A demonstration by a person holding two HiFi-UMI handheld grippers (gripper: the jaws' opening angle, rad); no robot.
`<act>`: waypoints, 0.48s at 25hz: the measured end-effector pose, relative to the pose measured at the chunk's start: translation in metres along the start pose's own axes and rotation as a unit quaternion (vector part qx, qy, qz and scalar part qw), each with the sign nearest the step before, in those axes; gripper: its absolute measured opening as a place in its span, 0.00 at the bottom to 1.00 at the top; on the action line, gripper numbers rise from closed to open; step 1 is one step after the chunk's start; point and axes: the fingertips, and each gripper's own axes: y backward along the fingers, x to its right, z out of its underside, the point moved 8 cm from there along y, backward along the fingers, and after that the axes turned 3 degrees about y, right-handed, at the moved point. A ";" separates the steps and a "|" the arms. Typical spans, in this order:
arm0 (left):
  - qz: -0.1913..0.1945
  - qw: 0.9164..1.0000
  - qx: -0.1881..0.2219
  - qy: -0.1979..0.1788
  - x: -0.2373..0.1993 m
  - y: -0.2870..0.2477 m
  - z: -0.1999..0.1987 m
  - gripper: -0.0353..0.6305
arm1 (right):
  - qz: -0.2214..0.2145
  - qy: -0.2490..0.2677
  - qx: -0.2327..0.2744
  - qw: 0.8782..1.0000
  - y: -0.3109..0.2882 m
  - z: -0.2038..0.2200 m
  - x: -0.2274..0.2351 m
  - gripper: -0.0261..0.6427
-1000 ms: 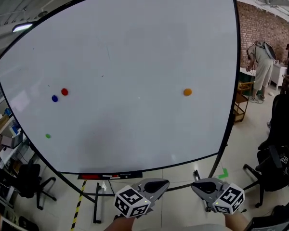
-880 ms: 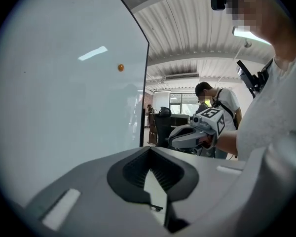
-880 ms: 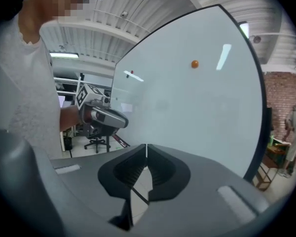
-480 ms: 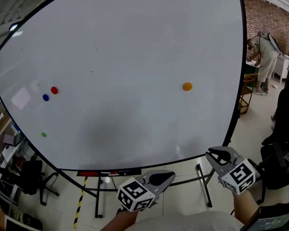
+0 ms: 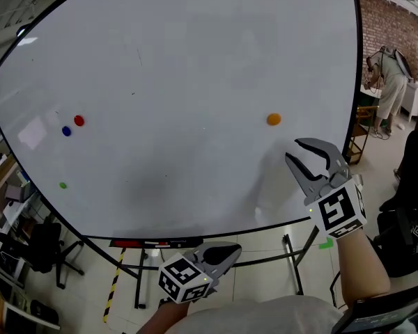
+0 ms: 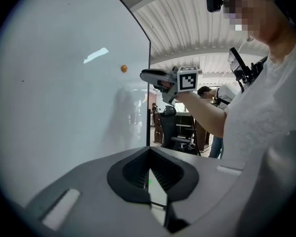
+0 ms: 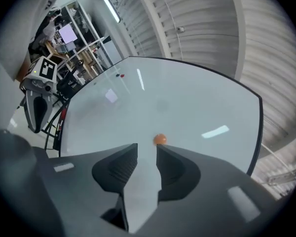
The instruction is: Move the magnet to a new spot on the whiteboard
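Note:
An orange magnet [image 5: 274, 119] sticks to the right part of the large whiteboard [image 5: 195, 61]. My right gripper [image 5: 292, 152] is raised just below and to the right of it. Its jaws are opening and nothing is between them. In the right gripper view the orange magnet [image 7: 160, 139] shows just past the fingertips of the right gripper [image 7: 147, 146], apart from them. My left gripper [image 5: 231, 250] hangs low under the board's bottom edge, shut and empty. In the left gripper view its jaws [image 6: 149, 152] meet, and the orange magnet [image 6: 124, 68] is far off.
Red [image 5: 79, 120], blue [image 5: 66, 131] and green [image 5: 63, 185] magnets sit on the board's left side. A pen tray [image 5: 157, 243] runs under the bottom edge. A person [image 5: 389, 75] stands by a brick wall at the right. Office chairs [image 5: 45, 256] stand on the floor.
My right gripper rose from beside the left one up to just below the orange magnet, and its jaws opened. The left gripper stayed low and shut.

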 end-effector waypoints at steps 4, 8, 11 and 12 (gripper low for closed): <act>-0.005 1.000 -0.006 -0.004 0.000 0.001 0.002 0.02 | 0.006 0.028 0.009 1.000 -0.026 -0.015 0.011 0.23; -0.005 1.000 -0.012 -0.004 0.001 0.000 0.003 0.02 | 0.019 0.054 -0.010 0.998 -0.046 -0.013 0.016 0.25; -0.005 1.000 -0.014 -0.005 0.001 -0.001 0.004 0.02 | 0.024 0.056 -0.022 0.998 -0.056 -0.008 0.019 0.25; -0.005 1.000 -0.014 -0.005 0.001 -0.002 0.004 0.02 | 0.025 0.056 -0.024 0.998 -0.058 -0.006 0.019 0.25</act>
